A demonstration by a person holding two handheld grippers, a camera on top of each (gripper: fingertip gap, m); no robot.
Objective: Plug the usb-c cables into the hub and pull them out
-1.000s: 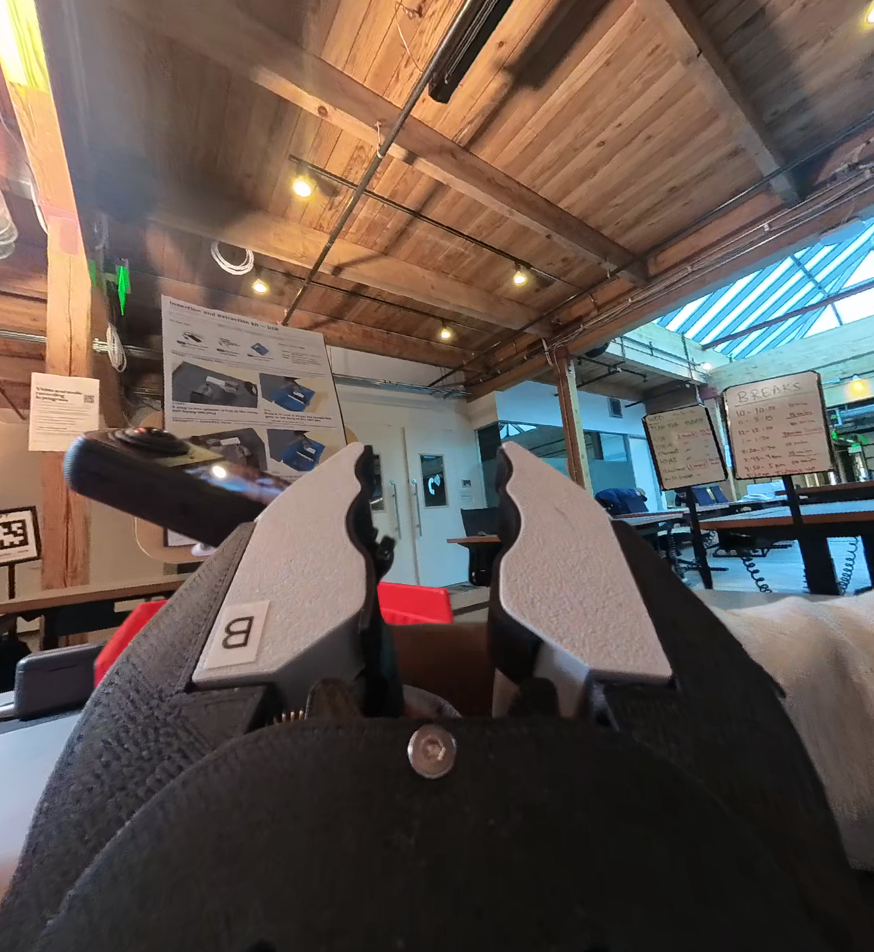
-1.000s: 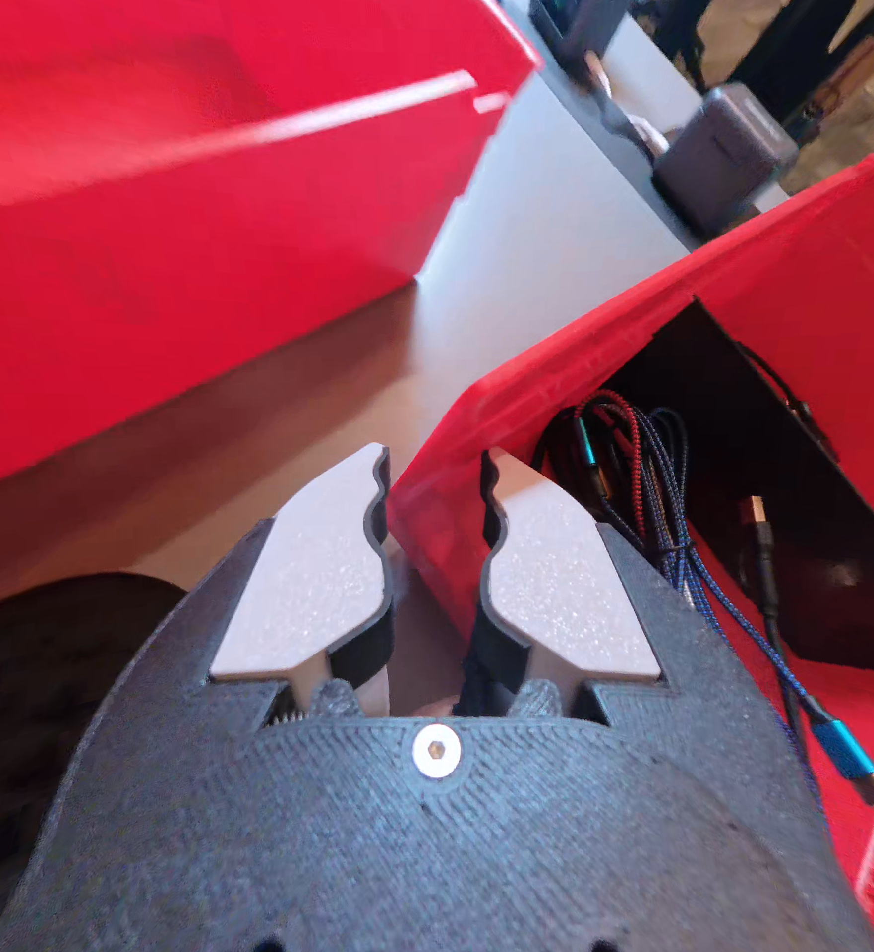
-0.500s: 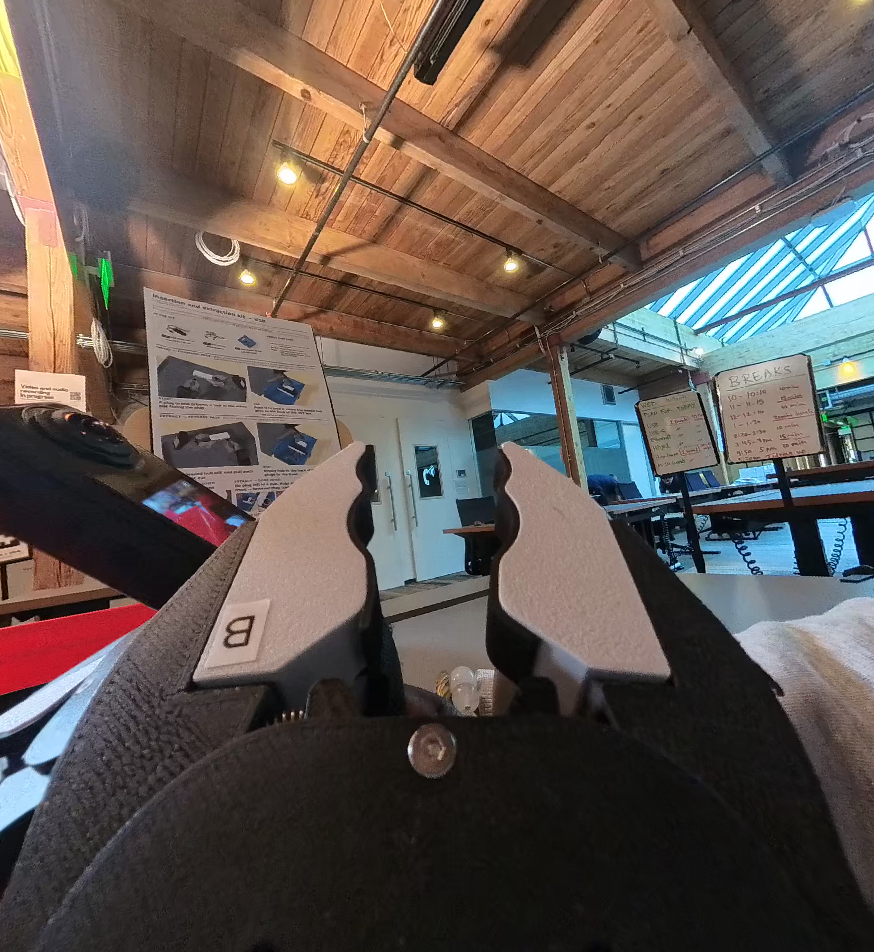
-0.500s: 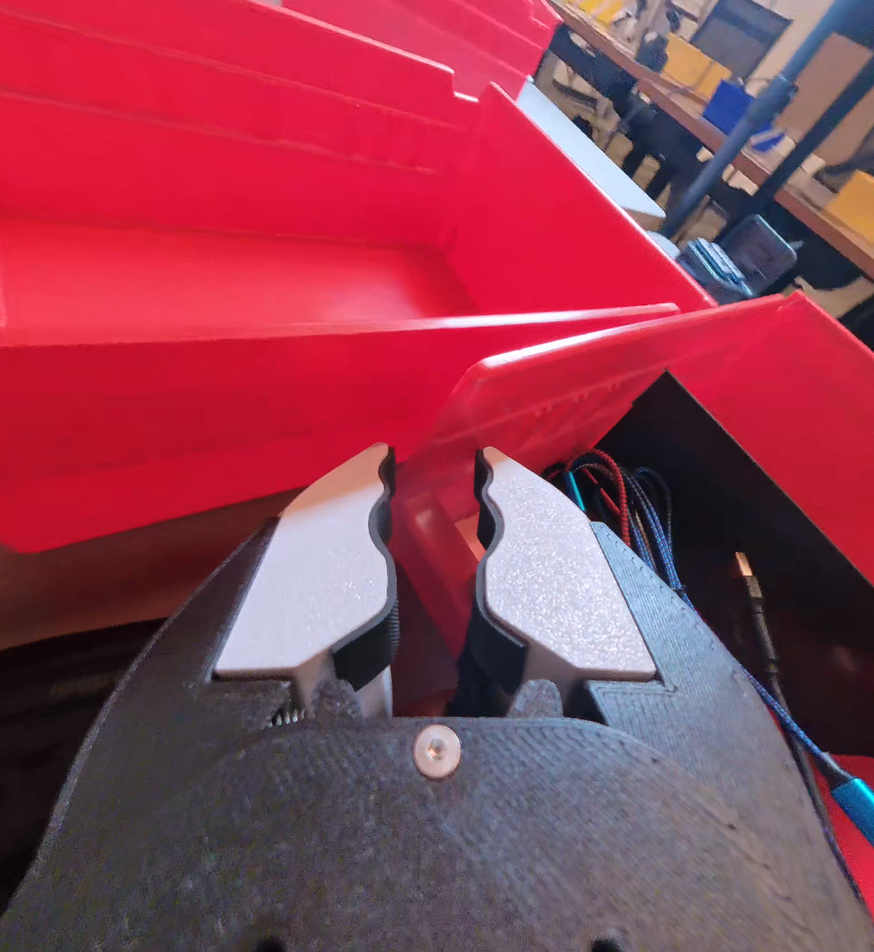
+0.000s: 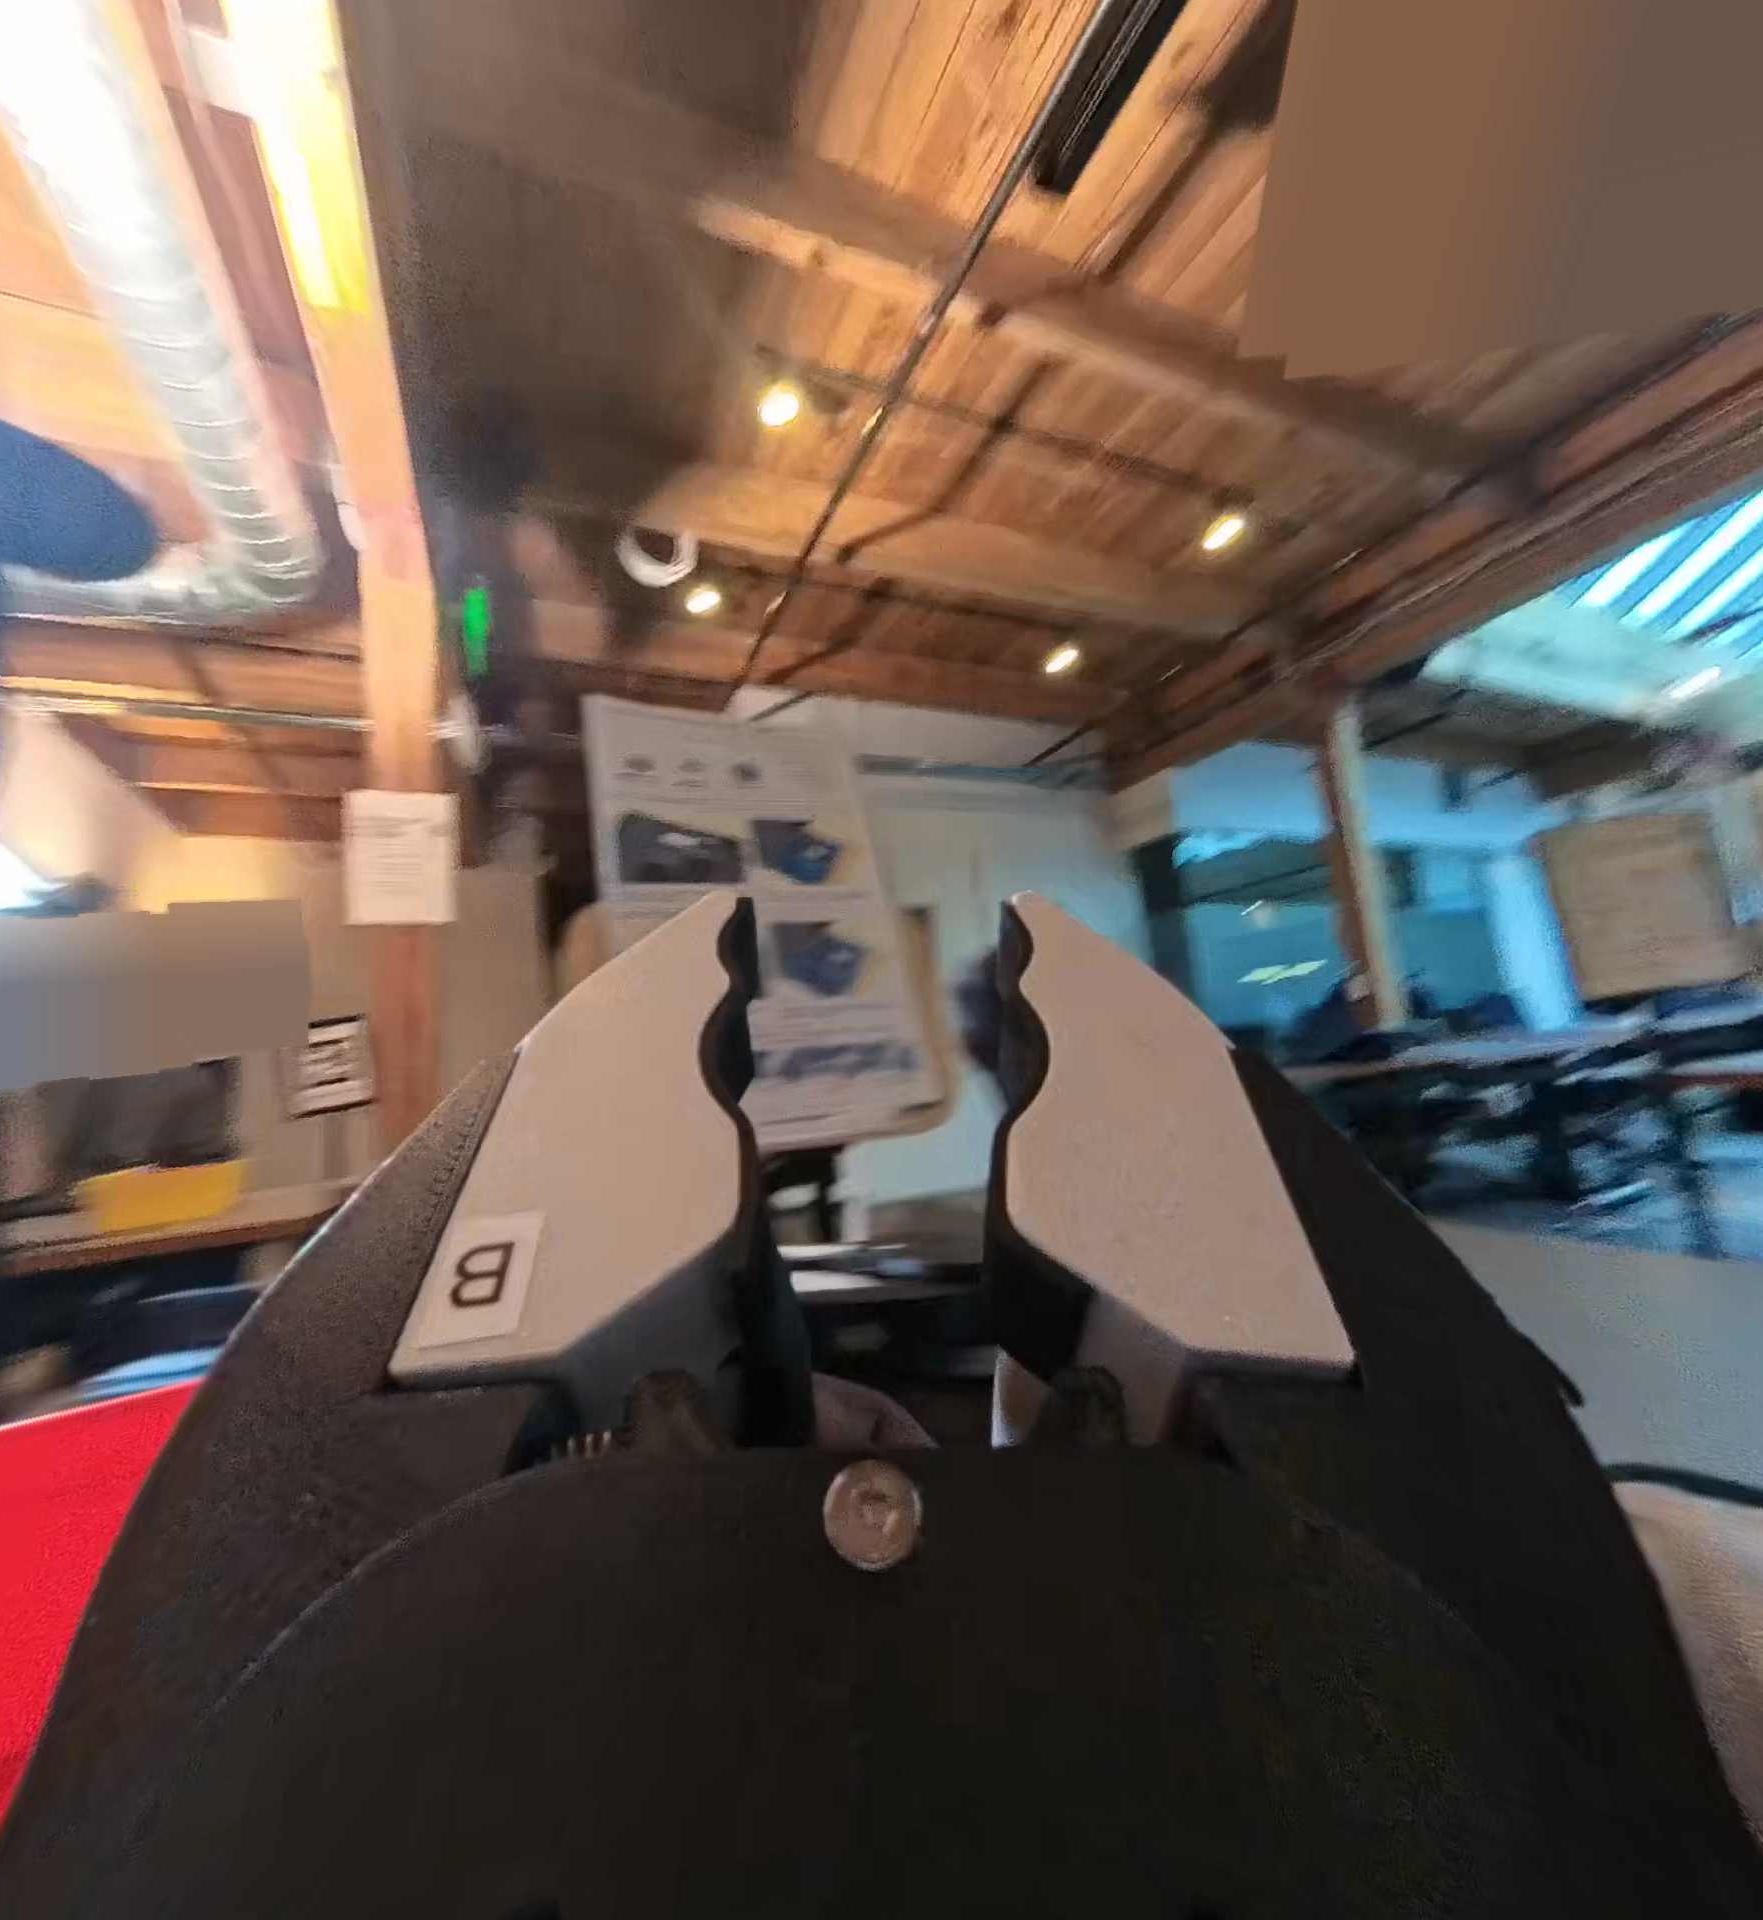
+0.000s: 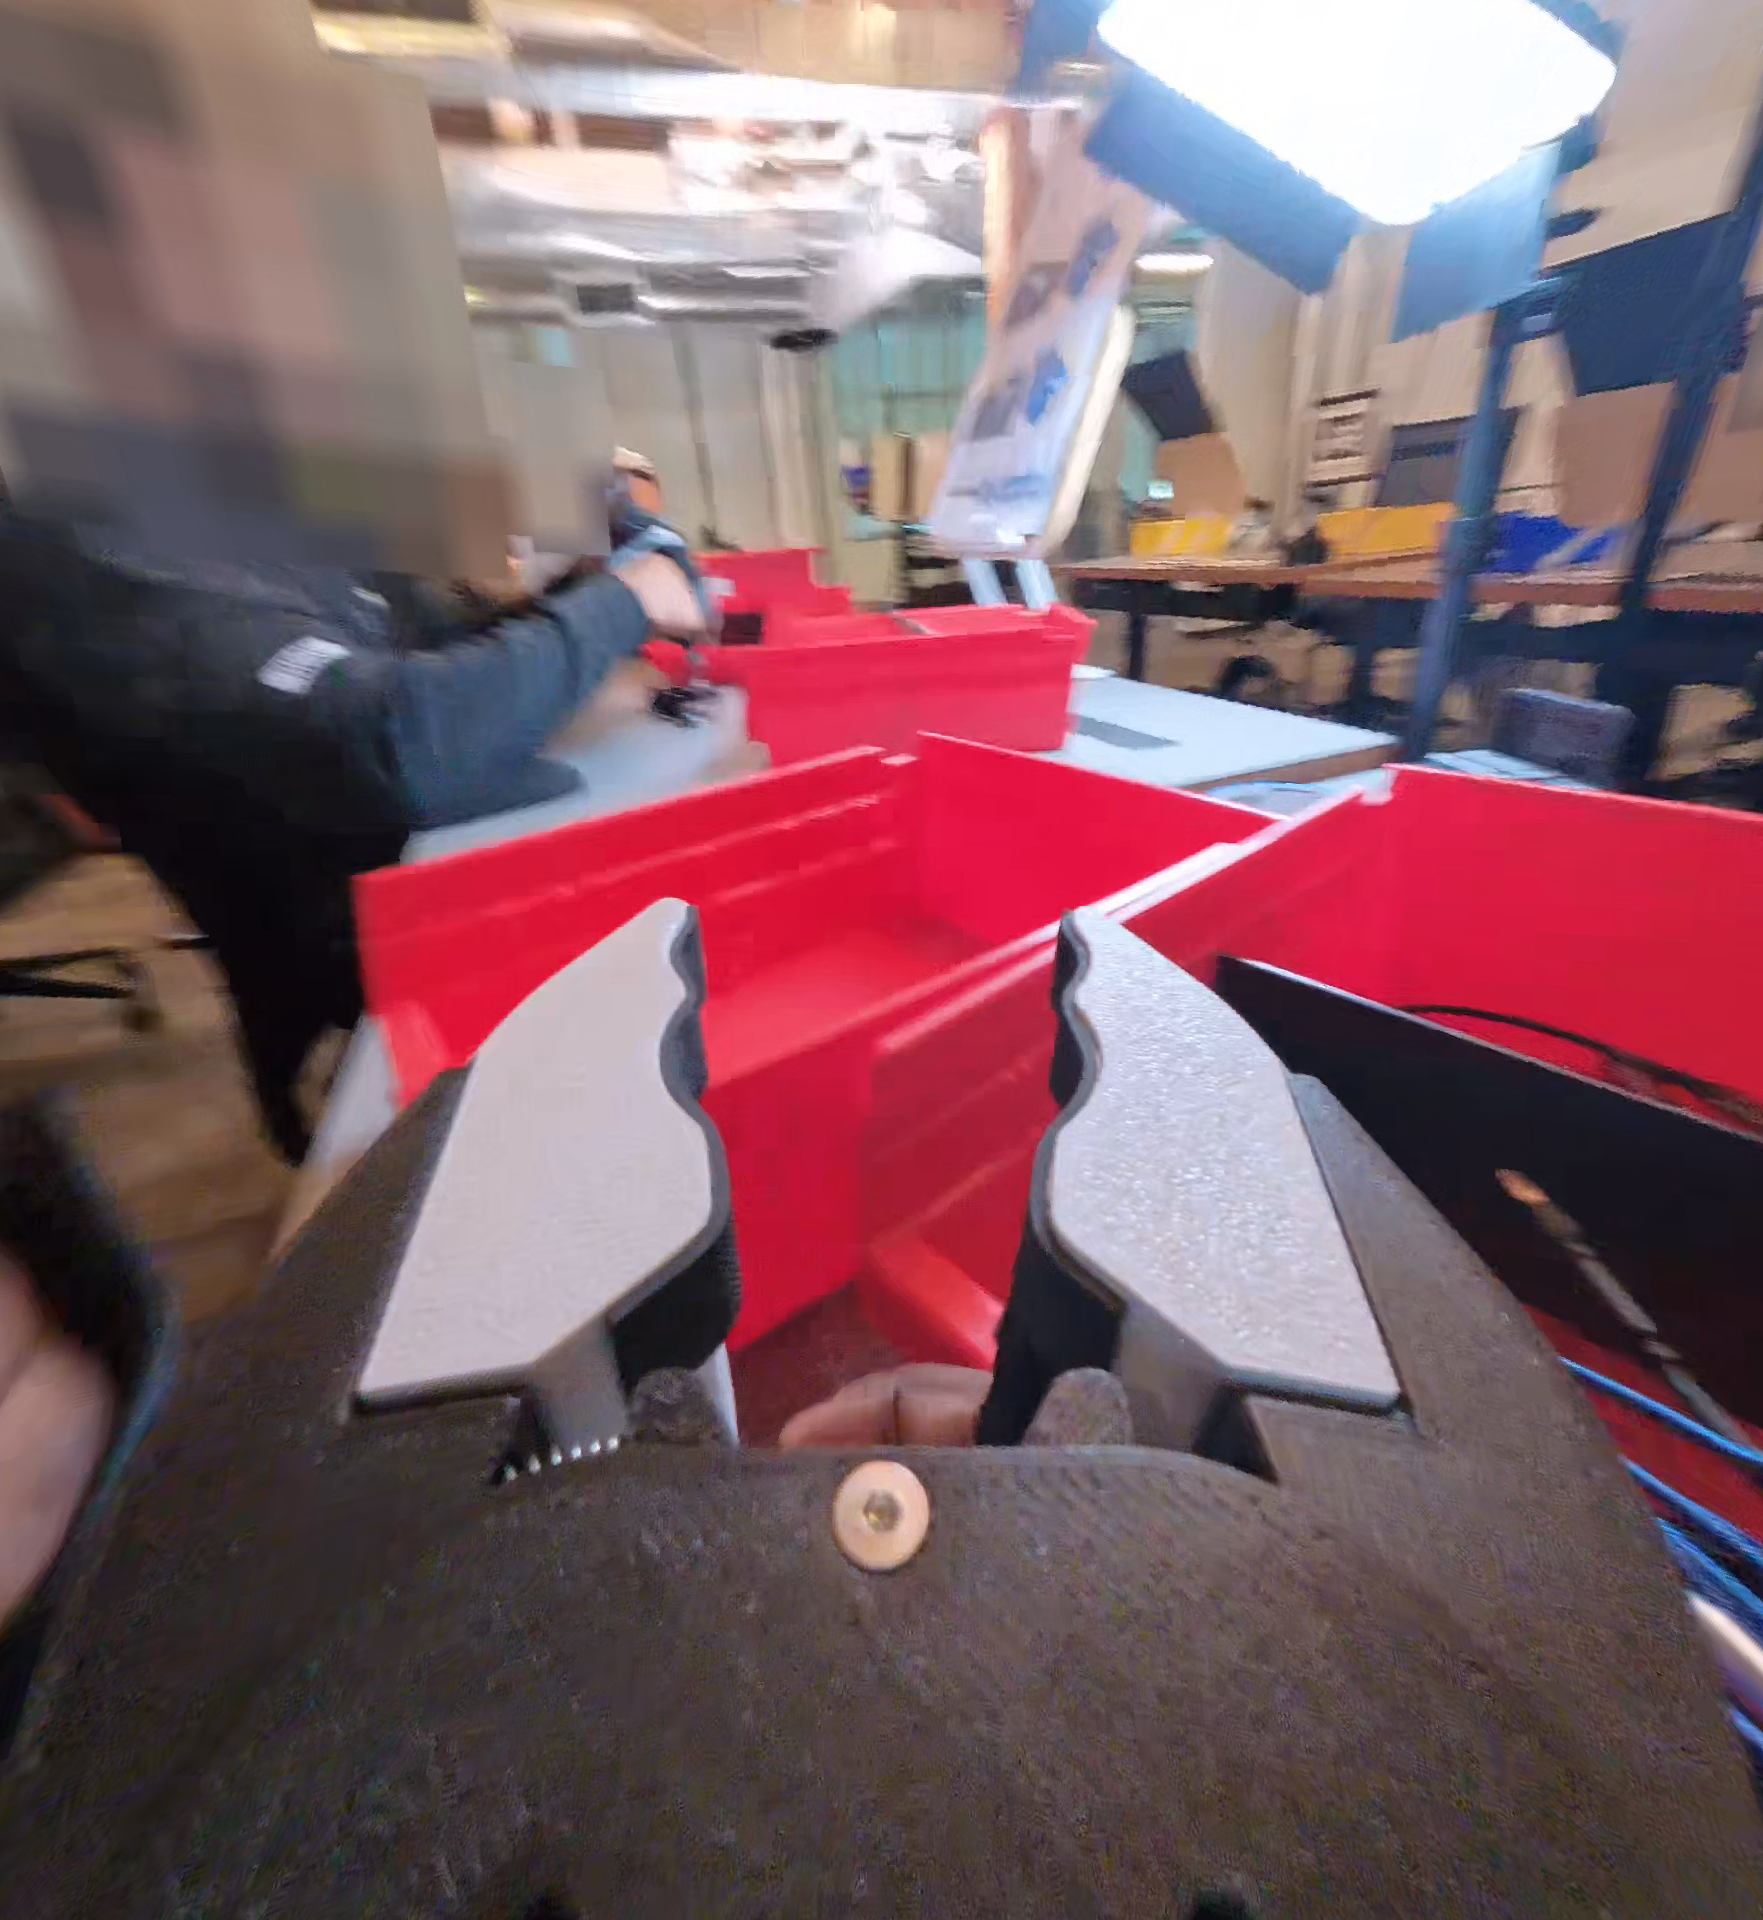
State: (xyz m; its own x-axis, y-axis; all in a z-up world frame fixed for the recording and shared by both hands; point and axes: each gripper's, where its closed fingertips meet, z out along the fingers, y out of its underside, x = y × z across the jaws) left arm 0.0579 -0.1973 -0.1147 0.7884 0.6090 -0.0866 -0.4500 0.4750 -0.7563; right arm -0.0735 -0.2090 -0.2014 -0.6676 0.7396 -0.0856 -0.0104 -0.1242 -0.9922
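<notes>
My left gripper (image 5: 872,914) is open and empty, tilted up toward the wooden ceiling; the view is blurred. My right gripper (image 6: 877,925) is open and empty, its jaws wide apart above the corner where two red bins meet. Blue braided USB cables (image 6: 1750,1558) lie in the right red bin (image 6: 1635,894), beside a black panel (image 6: 1583,1164) with a cable plug (image 6: 1516,1190) lying on it. No hub shows in either view.
An empty red bin (image 6: 835,987) sits straight ahead of the right gripper. More red bins (image 6: 908,686) stand on the grey table (image 6: 1199,738) behind. A person in dark clothes (image 6: 264,727) reaches over at the left. A red bin edge (image 5: 15,1558) shows lower left of the left gripper.
The right gripper's jaws have opened wider and the view has tilted up off the red bin's corner. The left view has swung left, bringing the poster to centre, and is now blurred.
</notes>
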